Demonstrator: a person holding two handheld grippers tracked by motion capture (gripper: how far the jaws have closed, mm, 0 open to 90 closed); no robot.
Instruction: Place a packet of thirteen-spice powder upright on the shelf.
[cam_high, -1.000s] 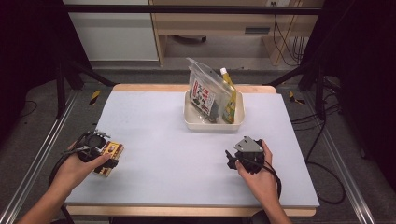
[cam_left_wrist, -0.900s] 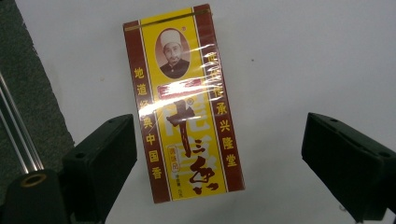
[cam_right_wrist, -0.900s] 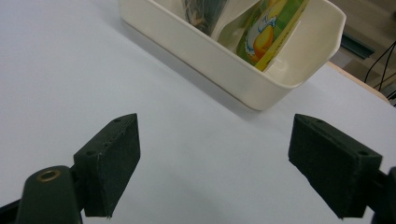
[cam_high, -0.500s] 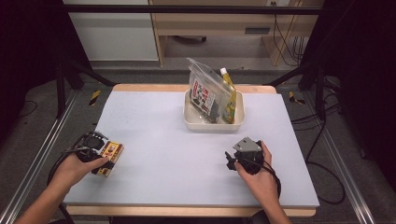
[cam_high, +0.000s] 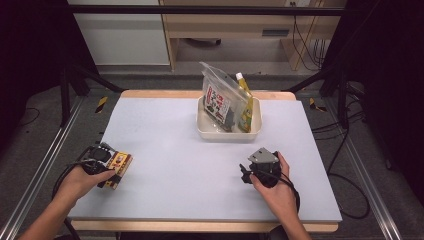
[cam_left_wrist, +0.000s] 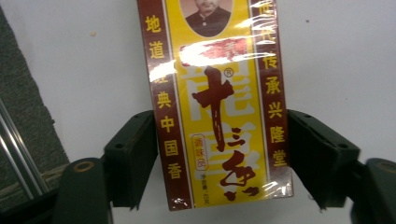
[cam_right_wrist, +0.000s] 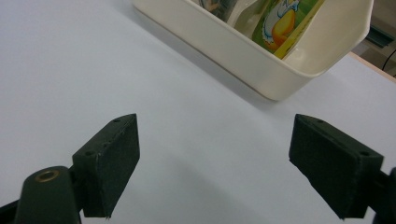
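A yellow and maroon box (cam_high: 122, 161) with Chinese lettering lies flat near the table's left front edge. My left gripper (cam_high: 112, 170) is down over it. In the left gripper view the box (cam_left_wrist: 219, 93) runs up between the two black jaws, whose pads (cam_left_wrist: 135, 158) meet its long sides. These jaws have just been closing with the box between them. My right gripper (cam_high: 245, 172) rests at the front right of the table, held by a hand. Its jaws stand wide open (cam_right_wrist: 215, 154) over bare white table.
A cream tray (cam_high: 227, 135) stands at the back centre, its wall (cam_right_wrist: 243, 56) close ahead of the right gripper. It holds a clear printed bag (cam_high: 220, 102) and a yellow pouch (cam_high: 244, 102) standing upright. Metal rails run along the table's left side.
The left hand has sunk a little onto the box and its jaws have drawn in to the box's sides. The right hand has kept still.
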